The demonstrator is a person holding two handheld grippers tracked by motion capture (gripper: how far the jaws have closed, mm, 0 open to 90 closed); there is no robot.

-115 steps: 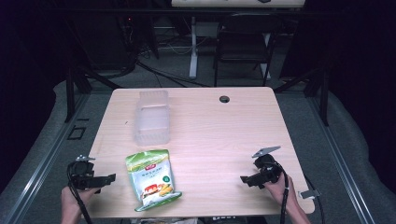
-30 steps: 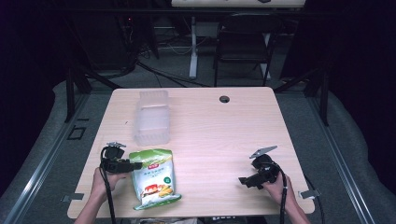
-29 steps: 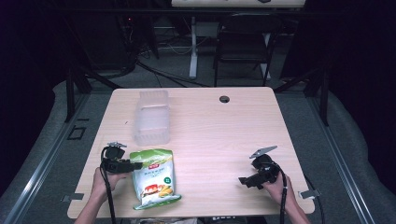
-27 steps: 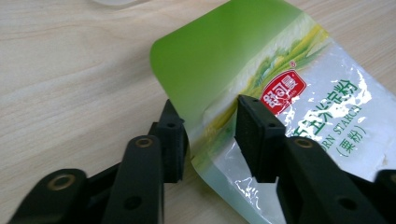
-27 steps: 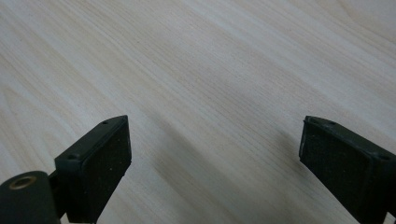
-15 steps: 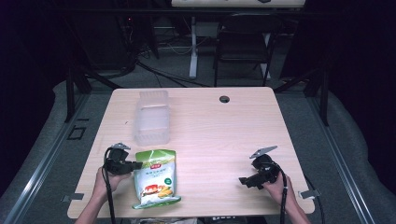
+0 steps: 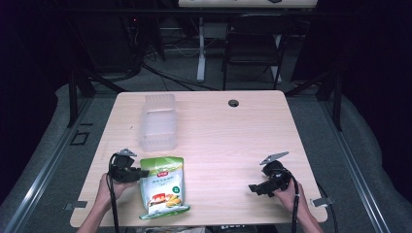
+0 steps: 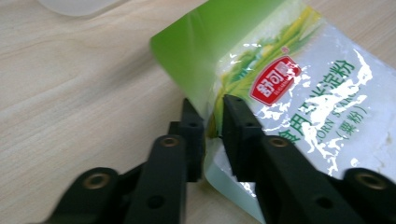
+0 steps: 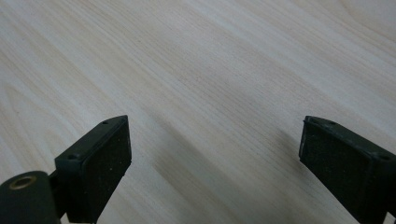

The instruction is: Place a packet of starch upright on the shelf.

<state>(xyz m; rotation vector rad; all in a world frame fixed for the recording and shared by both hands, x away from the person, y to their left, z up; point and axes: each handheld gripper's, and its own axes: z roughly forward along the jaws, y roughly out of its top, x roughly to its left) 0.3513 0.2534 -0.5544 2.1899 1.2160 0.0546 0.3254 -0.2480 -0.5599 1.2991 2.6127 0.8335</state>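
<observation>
A green and white bag of corn starch (image 7: 163, 187) lies at the table's near left, label up. My left gripper (image 7: 145, 173) is at the bag's upper left edge. In the left gripper view the bag (image 8: 303, 93) has that edge curled up between the two jaws of the left gripper (image 8: 213, 116), which stand close together and pinch it. These jaws have just been opening a little, with the bag's edge still between them. My right gripper (image 7: 252, 188) rests at the near right of the table, and in its own view the right gripper (image 9: 215, 158) is wide open over bare wood.
A clear plastic container (image 7: 158, 121) stands behind the bag on the wooden table (image 7: 233, 141); its corner (image 8: 74, 4) is just beyond the bag. A cable hole (image 7: 233, 103) is at the far edge. A chair (image 7: 252, 43) stands beyond the table.
The left hand came in from the table's left edge to the bag and closed on its edge. The bag shifted slightly to the right. The right hand has not moved.
</observation>
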